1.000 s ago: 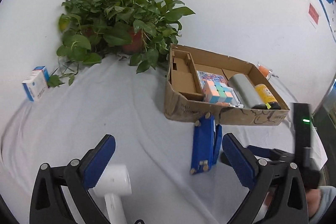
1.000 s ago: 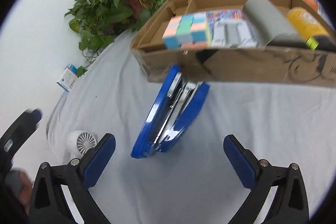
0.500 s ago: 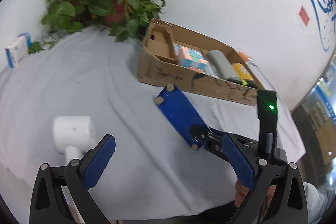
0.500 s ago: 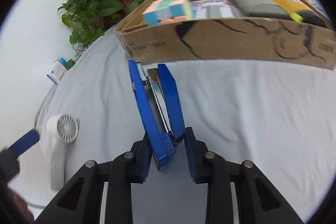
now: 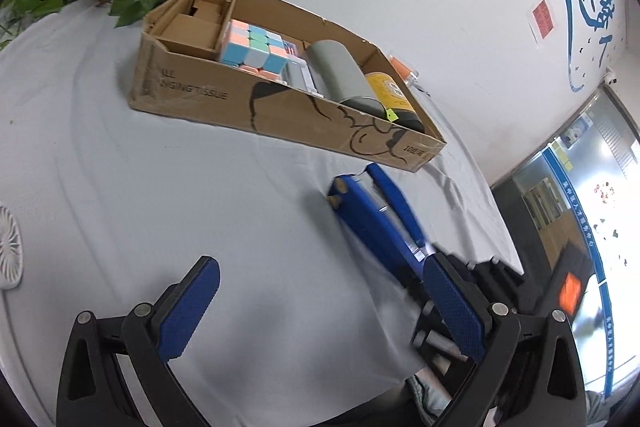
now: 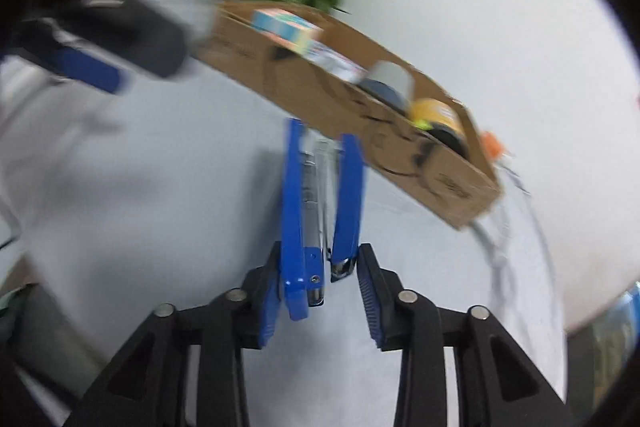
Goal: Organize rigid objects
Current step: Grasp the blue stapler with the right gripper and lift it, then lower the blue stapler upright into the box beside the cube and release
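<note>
The right gripper (image 6: pixel 320 299), jaws just eased wider, seemingly grips the blue metal stapler (image 6: pixel 320 203) above the bench's (image 5: pixel 200 195) right edge; the left gripper (image 5: pixel 320 303) gapes empty.

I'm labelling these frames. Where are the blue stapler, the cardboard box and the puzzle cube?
blue stapler (image 6: pixel 294 211), right wrist view, its left arm.
cardboard box (image 5: pixel 280 107), left wrist view, near wall.
puzzle cube (image 5: pixel 256 47), left wrist view, top face.
</note>
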The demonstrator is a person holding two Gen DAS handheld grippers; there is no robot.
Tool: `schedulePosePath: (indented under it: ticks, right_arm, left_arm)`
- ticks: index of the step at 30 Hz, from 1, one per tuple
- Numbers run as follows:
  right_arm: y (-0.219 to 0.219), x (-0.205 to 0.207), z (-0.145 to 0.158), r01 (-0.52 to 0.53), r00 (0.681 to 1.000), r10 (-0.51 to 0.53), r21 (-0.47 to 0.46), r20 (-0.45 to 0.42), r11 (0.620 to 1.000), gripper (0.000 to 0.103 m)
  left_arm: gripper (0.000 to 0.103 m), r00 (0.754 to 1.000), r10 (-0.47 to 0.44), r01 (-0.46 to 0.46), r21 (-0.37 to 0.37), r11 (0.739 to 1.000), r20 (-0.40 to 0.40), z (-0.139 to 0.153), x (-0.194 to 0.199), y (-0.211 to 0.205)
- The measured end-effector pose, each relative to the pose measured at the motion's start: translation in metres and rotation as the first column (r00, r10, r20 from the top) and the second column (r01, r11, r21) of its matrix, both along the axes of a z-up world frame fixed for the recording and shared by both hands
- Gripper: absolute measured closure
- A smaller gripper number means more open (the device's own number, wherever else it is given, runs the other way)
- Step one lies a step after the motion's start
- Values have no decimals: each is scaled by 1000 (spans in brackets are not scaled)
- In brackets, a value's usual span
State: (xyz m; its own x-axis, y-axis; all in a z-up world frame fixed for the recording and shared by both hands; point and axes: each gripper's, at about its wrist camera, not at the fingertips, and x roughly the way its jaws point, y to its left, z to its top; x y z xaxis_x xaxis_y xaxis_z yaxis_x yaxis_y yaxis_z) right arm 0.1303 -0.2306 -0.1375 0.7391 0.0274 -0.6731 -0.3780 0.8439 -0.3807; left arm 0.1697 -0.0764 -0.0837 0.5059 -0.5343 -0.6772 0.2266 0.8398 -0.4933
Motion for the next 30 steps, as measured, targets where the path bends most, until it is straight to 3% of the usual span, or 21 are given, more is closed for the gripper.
schedulePosePath:
  ticks: [3, 4, 6, 10, 13, 14, 15, 19, 22, 25, 29, 30]
  right_arm:
    - [-8, -15, 19, -94, 995, 101, 222, -19, 970, 44]
    - [-17, -12, 25, -73, 995, 89, 303, -38, 950, 40]
    - [-28, 1, 25, -14, 995, 48, 367, -85, 930, 38]
    - [-16, 33, 5, 49, 975, 37, 374, -219, 926, 39]
    - [7, 32, -5, 29, 971, 56, 349, -231, 937, 55]
    - [11, 33, -9, 45, 970, 36, 328, -239, 943, 67]
    - [13, 36, -13, 82, 971, -8, 300, -240, 950, 72]
    - [13, 39, -15, 143, 965, -58, 327, -256, 934, 74]
    - [-9, 49, -14, 222, 930, -43, 466, -365, 857, 76]
    - [-22, 51, -14, 297, 887, 3, 574, -462, 764, 76]
    - [-18, 51, -18, 341, 846, 77, 646, -528, 683, 76]
    - [-16, 52, -19, 345, 837, 97, 658, -538, 669, 76]
  left_arm:
    - [1, 1000, 6, -6, -8, 1000, -26, -3, 8, 2]
    - [1, 999, 11, -11, -5, 1000, -32, -4, 9, 3]
    - [1, 999, 23, -23, -3, 1000, -42, -8, 10, 6]
    - [1, 997, 36, -37, -16, 999, -68, -17, 10, 11]
    - [1, 996, 22, -25, -33, 999, -82, -21, 11, 11]
    - [1, 996, 19, -22, -37, 999, -85, -23, 12, 11]
    - [1, 996, 18, -22, -41, 999, -88, -24, 13, 12]
    - [3, 992, 4, -14, -77, 997, -126, -32, 19, 14]
    - [5, 986, -27, 6, -126, 992, -163, -41, 24, 14]
    - [18, 978, -72, 33, -192, 981, -198, -52, 31, 10]
    - [51, 964, -126, 69, -238, 969, -235, -64, 40, 4]
    - [52, 958, -136, 72, -248, 966, -251, -68, 41, 3]
